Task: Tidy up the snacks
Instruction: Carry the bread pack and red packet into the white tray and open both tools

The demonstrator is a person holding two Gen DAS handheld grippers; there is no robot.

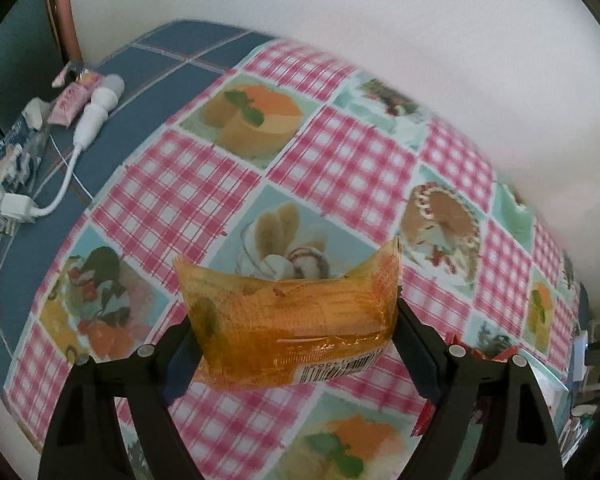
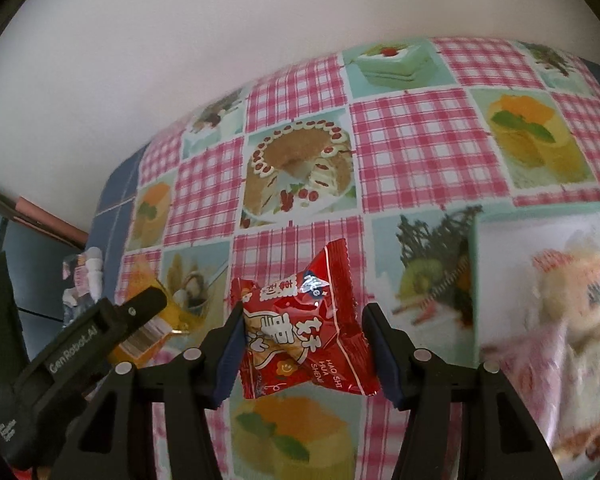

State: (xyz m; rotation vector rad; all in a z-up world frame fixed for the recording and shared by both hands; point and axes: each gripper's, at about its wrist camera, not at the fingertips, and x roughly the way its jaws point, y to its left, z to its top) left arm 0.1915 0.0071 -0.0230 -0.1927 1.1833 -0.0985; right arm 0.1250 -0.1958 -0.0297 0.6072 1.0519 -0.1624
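Observation:
An orange see-through snack packet (image 1: 284,320) hangs above the tablecloth, pinched across its width by my left gripper (image 1: 294,312), which is shut on it. A red snack packet (image 2: 304,320) with white lettering is clamped between the blue pads of my right gripper (image 2: 304,312), also off the table. In the right wrist view the orange packet (image 2: 148,320) shows at the left under a black finger (image 2: 140,304) of the left gripper. Both grippers point steeply down at the table.
A pink-check tablecloth (image 1: 340,152) with dessert pictures covers the table; a blue tiled surface (image 1: 160,64) lies beyond. Pink packets (image 1: 70,102), a white plug with cable (image 1: 96,108) and a blue-white packet (image 1: 12,152) lie there. A clear container (image 2: 540,300) holding snacks stands at the right.

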